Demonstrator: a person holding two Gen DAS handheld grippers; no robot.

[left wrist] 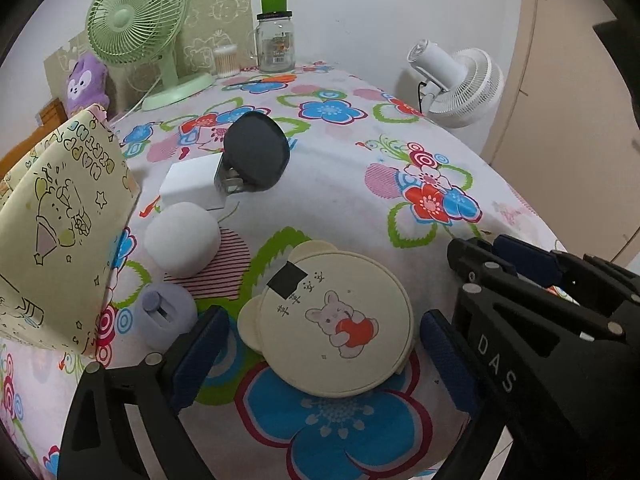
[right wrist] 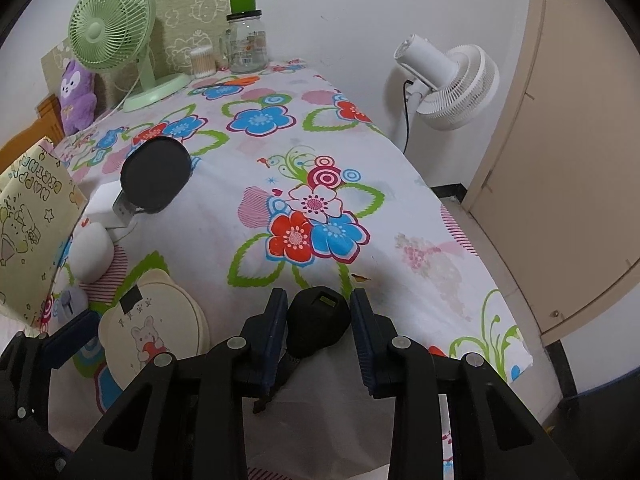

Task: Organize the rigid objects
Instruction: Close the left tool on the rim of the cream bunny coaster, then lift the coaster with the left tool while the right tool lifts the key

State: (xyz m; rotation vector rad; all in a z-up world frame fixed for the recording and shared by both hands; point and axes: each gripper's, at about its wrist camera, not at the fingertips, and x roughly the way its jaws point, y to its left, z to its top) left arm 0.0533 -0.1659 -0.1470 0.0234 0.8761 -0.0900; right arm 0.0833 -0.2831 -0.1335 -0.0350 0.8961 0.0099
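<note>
Left gripper [left wrist: 324, 344] agape around the cream bear-eared case [left wrist: 332, 324]; right gripper [right wrist: 319, 332] — fingers bracketing a black fob [right wrist: 318, 322], grip uncertain.

The right gripper [left wrist: 520, 280] says "DAS". The yellow bag [right wrist: 28, 220] on the left says "HAPPY".

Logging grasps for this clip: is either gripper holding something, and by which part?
The right gripper pinches a black car key by the sides of its fob. The left gripper holds nothing.

Two close, downward views over floral table [left wrist: 344, 200]
</note>
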